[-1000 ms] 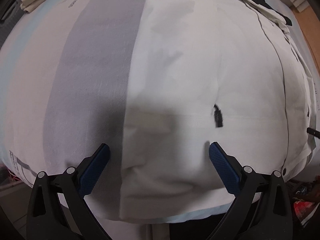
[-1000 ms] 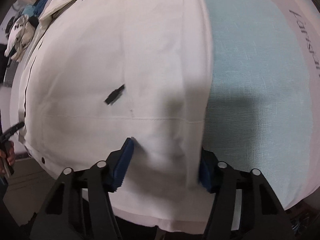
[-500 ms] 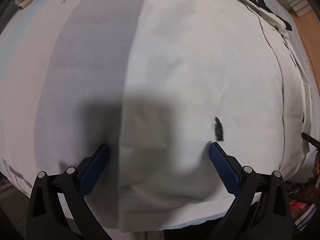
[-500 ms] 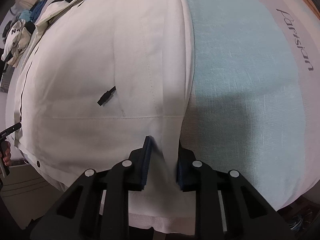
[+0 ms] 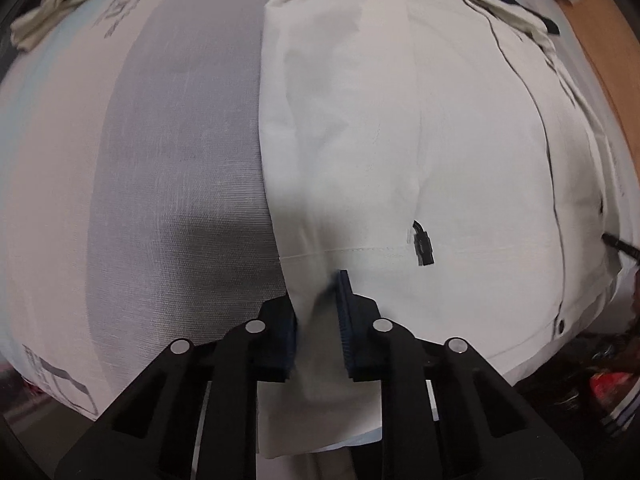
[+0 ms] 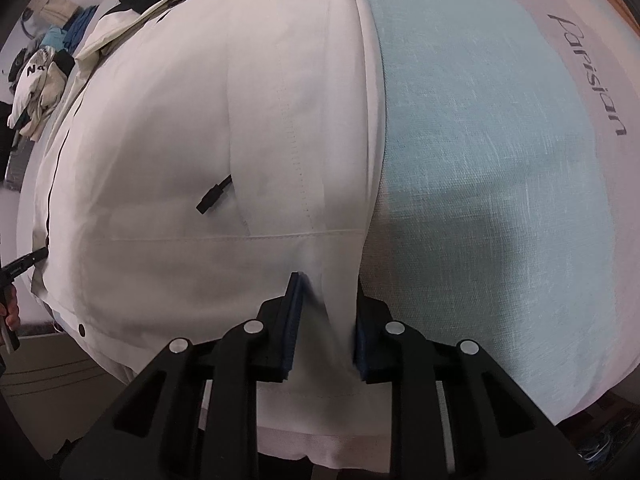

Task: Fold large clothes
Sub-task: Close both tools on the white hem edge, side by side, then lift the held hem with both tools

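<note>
One white jacket lies spread on the striped bedsheet. Two grippers point down: the left gripper, jaws just closed, pinches its hem edge at six o'clock; the right gripper likewise clamps the opposite edge (one black zipper pull at ten o'clock).

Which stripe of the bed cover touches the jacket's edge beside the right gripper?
The pale blue stripe; the pinkish one bearing "Parisian" lies farther out.

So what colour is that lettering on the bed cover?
Dark grey lettering, clearest in the right wrist view.
</note>
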The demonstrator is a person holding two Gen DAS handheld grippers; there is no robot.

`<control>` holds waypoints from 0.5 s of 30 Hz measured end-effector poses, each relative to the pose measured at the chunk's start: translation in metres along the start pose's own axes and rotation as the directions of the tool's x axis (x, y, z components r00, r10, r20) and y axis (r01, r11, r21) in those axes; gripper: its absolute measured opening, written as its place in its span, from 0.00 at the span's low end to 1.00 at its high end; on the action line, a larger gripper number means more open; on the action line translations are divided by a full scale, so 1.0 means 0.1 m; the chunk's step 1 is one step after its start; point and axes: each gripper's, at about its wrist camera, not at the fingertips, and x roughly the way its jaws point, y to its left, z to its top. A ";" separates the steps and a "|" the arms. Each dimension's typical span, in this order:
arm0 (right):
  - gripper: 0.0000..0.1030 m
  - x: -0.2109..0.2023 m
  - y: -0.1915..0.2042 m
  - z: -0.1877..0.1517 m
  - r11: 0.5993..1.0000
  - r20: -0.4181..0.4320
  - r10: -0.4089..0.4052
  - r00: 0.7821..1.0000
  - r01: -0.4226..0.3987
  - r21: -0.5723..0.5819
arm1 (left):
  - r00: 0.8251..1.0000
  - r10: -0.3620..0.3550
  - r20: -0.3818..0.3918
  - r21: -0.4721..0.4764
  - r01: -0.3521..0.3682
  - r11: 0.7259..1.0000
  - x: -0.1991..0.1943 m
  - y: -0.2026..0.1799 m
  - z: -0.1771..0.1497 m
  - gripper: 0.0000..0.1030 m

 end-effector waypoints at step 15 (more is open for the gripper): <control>0.22 0.16 0.20 0.06 0.999 -0.042 -0.032 0.999 0.031 -0.013 | 0.996 0.090 0.019 -0.009 -0.090 0.996 0.15 -0.36 -0.30 0.25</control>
